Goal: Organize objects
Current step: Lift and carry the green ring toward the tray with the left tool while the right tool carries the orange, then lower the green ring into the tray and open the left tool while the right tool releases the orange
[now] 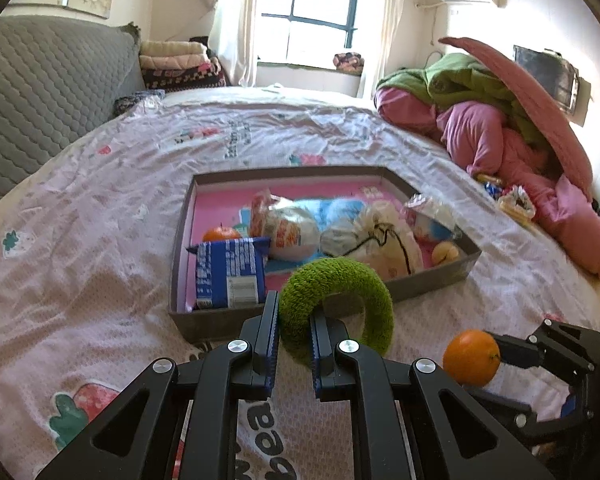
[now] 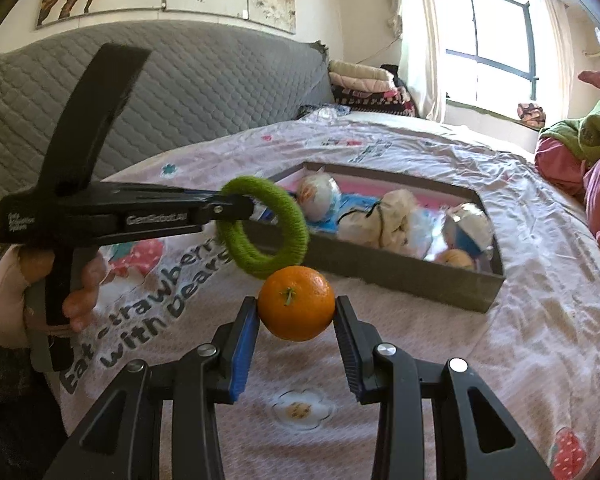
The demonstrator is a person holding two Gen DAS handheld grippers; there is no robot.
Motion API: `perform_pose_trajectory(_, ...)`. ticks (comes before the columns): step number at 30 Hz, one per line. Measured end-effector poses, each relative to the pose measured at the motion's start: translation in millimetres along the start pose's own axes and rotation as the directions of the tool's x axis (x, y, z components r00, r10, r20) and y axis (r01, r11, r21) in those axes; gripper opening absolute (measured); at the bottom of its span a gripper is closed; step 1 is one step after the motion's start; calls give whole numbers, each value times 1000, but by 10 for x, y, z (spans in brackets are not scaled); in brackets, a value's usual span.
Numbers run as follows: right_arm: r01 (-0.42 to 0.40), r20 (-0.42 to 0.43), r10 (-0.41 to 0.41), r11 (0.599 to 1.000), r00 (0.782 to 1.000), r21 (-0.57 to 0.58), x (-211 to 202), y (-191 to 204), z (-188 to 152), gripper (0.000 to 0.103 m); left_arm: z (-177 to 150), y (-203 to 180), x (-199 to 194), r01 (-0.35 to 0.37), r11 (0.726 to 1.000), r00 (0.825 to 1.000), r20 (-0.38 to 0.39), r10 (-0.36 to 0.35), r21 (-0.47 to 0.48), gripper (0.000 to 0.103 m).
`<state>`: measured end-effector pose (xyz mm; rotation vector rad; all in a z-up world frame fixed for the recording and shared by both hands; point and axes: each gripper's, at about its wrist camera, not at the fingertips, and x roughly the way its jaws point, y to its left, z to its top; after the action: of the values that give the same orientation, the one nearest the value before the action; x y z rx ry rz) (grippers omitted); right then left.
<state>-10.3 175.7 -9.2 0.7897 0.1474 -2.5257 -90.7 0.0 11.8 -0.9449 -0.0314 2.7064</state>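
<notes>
My left gripper (image 1: pixel 294 320) is shut on a fuzzy green ring (image 1: pixel 340 276), pinching its left side; the ring stands up above the bedsheet just in front of the box. My right gripper (image 2: pixel 296 312) is shut on an orange (image 2: pixel 296 308), held off the bed. The same orange (image 1: pixel 471 356) shows at the lower right of the left wrist view, and the green ring (image 2: pixel 266 226) hangs just above it in the right wrist view. Ahead lies a shallow grey box (image 1: pixel 432 284) with a pink floor, holding a blue packet (image 1: pixel 231 272), snack bags (image 1: pixel 292 228), another orange (image 1: pixel 220 234) and other small items.
The box lies on a pink printed bedsheet (image 1: pixel 80 240). A grey quilted headboard (image 1: pixel 48 80) stands on the left. Pink and green bedding (image 1: pixel 500 128) is piled on the right, with loose snack wrappers (image 1: pixel 512 200) beside it. A person's hand (image 2: pixel 80 296) grips the left tool's handle.
</notes>
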Motion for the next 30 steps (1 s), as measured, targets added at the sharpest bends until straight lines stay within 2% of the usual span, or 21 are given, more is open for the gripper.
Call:
perform_pose_trajectory(6,22,43,-22,1000,999,10,-6,-119,155,39,108,46,-37,-9,1000,999,38,10,-7,13)
perform_pose_trajectory(15,58,97,-59,998,993,17,8,-336,391,39,248,162,65,-9,1000,999,40,10,-25,13)
perform_pose_trajectory(30,101,101,-100,995,990,3,308,-511,532,39,447,254,357,-18,999,998,58,20,-39,13)
